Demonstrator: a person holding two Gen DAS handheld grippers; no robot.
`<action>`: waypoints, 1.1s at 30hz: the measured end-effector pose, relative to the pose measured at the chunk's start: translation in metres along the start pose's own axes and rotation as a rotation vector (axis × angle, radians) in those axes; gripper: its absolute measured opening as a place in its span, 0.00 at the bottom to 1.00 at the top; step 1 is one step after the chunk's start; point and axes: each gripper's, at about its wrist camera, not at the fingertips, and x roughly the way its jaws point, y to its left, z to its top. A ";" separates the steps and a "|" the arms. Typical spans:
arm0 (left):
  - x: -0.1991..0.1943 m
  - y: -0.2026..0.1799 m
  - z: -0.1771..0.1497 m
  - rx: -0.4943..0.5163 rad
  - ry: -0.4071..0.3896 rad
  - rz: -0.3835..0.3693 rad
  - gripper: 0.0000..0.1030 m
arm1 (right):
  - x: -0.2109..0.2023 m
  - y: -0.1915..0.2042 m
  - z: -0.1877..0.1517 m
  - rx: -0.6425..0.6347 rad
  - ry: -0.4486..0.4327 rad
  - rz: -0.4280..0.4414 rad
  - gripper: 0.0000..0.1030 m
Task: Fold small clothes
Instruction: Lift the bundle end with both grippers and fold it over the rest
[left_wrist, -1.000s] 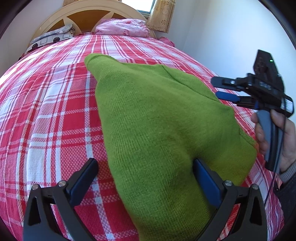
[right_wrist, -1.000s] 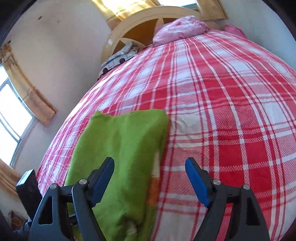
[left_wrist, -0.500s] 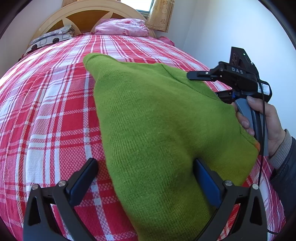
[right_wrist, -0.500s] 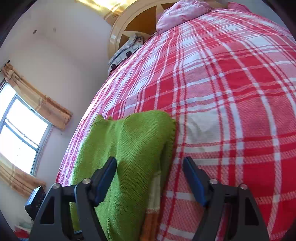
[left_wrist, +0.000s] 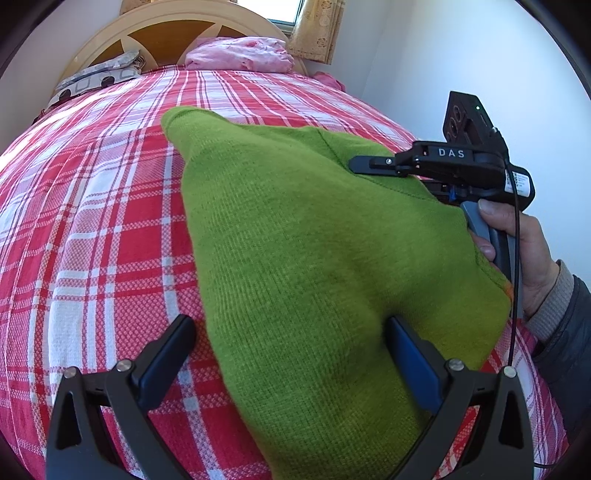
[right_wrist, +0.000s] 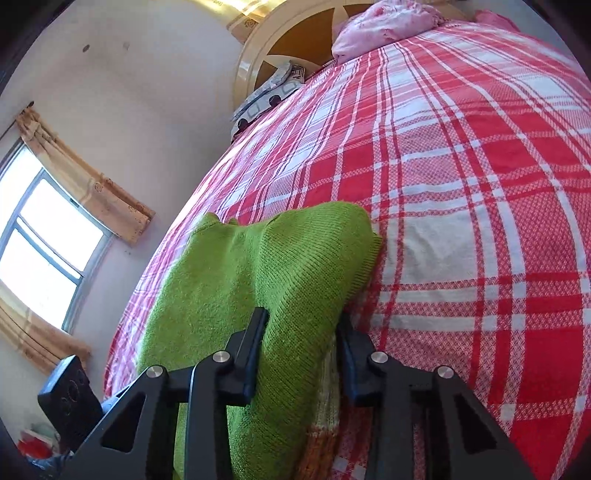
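Green knit sweater (left_wrist: 314, 258) lying on the red plaid bed (left_wrist: 110, 221), left gripper (left_wrist: 291, 354) standing wide open with the sweater's near end between its fingers, right gripper (right_wrist: 301, 328) pinching a raised fold of the sweater's edge, pink bedding (right_wrist: 384, 26) far ahead by the headboard (left_wrist: 166, 37).

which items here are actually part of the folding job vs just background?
In the job:
- green knit garment, flat on the bed
- right gripper, pinching its edge
- left gripper, open, straddling its near end

Lying about:
- plaid bedspread
- pink bundle by the headboard
- patterned pillow
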 end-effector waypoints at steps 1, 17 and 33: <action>0.001 -0.001 0.001 0.005 0.003 -0.002 1.00 | 0.000 -0.001 -0.001 0.002 0.001 0.004 0.36; -0.005 -0.010 0.001 0.044 0.020 -0.030 0.80 | -0.005 0.004 -0.007 -0.033 -0.021 0.001 0.33; -0.036 -0.017 0.002 0.078 0.041 0.014 0.41 | -0.029 0.044 -0.029 -0.095 -0.081 -0.081 0.27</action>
